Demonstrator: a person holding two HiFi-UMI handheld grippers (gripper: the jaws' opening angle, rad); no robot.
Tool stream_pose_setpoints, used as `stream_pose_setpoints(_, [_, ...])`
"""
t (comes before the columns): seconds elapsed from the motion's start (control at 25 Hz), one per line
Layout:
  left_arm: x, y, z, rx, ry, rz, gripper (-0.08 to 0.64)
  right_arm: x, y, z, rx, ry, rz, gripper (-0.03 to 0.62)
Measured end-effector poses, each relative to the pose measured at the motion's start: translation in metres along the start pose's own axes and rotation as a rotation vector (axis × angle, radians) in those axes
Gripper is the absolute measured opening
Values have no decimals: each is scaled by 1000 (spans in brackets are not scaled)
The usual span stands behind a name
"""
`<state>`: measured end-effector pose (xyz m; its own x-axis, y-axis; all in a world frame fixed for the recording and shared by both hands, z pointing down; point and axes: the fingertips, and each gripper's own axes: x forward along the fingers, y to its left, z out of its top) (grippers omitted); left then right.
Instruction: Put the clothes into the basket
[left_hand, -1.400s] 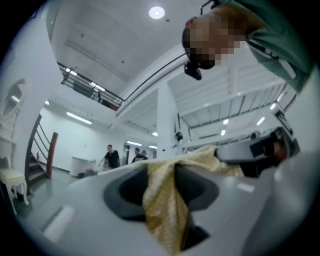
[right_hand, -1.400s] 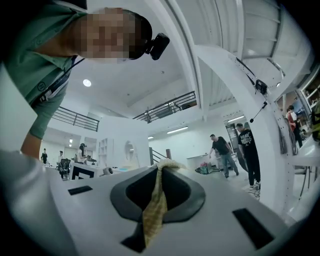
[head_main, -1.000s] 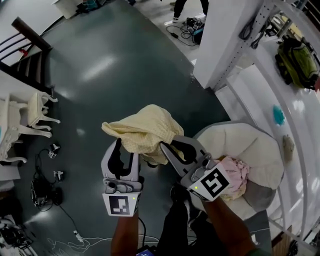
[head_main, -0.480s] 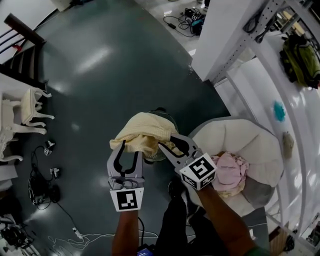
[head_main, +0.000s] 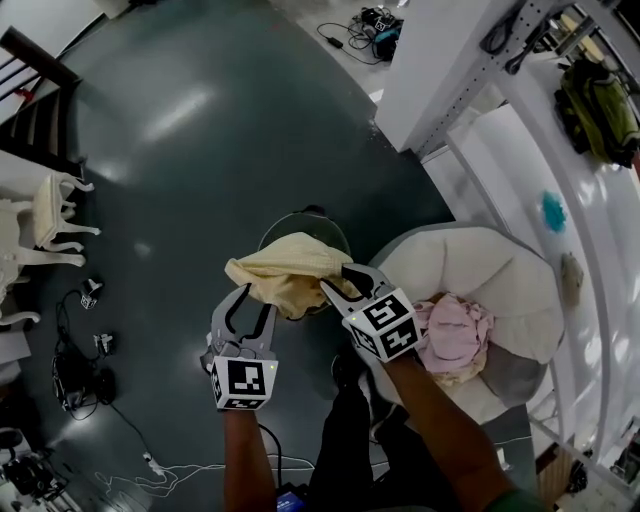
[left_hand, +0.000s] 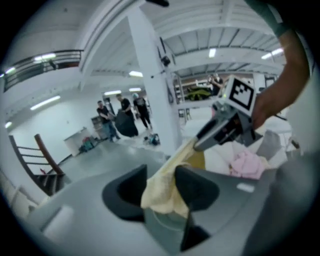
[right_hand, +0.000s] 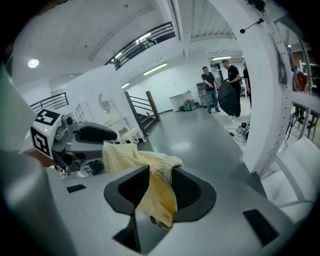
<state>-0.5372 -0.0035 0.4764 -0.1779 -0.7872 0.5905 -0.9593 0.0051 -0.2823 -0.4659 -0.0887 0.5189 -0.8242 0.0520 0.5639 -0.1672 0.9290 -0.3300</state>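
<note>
The left gripper (head_main: 252, 298) stands with its jaws spread wide. One end of the yellow cloth (head_main: 285, 272) hangs loosely between them, and I judge it is draped there, not pinched. The cloth looks light, thin and completely limp, a waffle-like weave that folds over itself. It should sag and slide off any smooth surface, so the best hold is a firm pinch on a bunched fold or thick edge, not the open middle. It hangs between the two grippers directly above the dark round basket (head_main: 300, 216), whose far rim shows beyond it, and no part of it can yet be seen resting inside. At its other end the right gripper (head_main: 338, 278) has just been opening its jaws. They now stand about half apart, with a fold of the cloth between them and lying over one pad, so it looks close to slipping free. Further right, the pink clothes (head_main: 455, 332) lie heaped on the white cushioned seat (head_main: 480, 275), soft and just as light by the look of them, and still to be moved. A second ago the cloth was held higher and hid the basket completely. Both grippers have since sunk, the cloth has come down with them, and the right gripper's tight pinch has loosened.
</note>
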Motion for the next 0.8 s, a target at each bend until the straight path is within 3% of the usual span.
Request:
stream_pose_setpoints(0.08, [2,0,-18,29,103,-34,172,1,-2,-3,17,16,-4,127])
stream_pose_setpoints(0.24, [-2,5,-37,43,214,-83,184,1,-8,0,12,24,-30,127])
stream_pose_setpoints(0.36, [-11,14,-47,50,307,-84,183,3,-10,-10,10,96,-41,127])
stream_pose_setpoints(0.6, [-12,27,-30,41,241,-40,183,10,-11,-46,9,301,-46,207])
stream_pose_setpoints(0.8, [-8,11,-18,56,180,-65,183,6,-15,-45,-109,303,-99,210])
